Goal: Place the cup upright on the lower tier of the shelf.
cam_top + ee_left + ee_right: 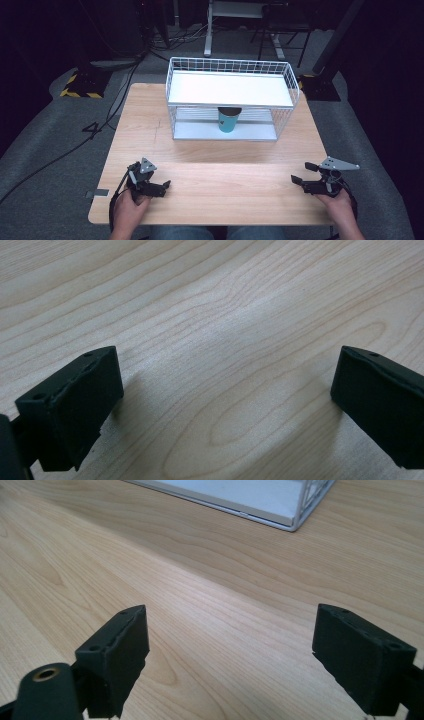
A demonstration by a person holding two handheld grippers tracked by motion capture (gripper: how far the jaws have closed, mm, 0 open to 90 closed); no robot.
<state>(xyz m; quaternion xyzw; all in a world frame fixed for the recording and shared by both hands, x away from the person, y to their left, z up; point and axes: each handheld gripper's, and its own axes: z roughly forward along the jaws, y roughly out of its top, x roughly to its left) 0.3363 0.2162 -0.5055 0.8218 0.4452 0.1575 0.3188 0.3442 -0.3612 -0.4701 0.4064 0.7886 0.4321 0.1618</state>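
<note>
Grippers rest low at the near edge of a light wooden table (210, 150), one in each of a person's hands. The left gripper (159, 186) sits at the near left, its jaws spread wide with bare wood grain between them, as the left gripper view (227, 390) confirms. The right gripper (303, 174) sits at the near right, well apart from the left, its jaws likewise parted and holding nothing; its own view (230, 650) looks across open tabletop. Ahead of both grippers, toward the far side of the table, stands a white wire shelf rack (292, 82) with a flat white upper shelf. A teal cup (228, 121) with a dark rim stands upright on the rack's lower level, beneath that shelf, well beyond either gripper's reach. A corner of the rack's base (295, 520) appears ahead and slightly right of the right gripper's jaws. Dark cables (107, 120) trail over the grey floor beyond the left gripper.
</note>
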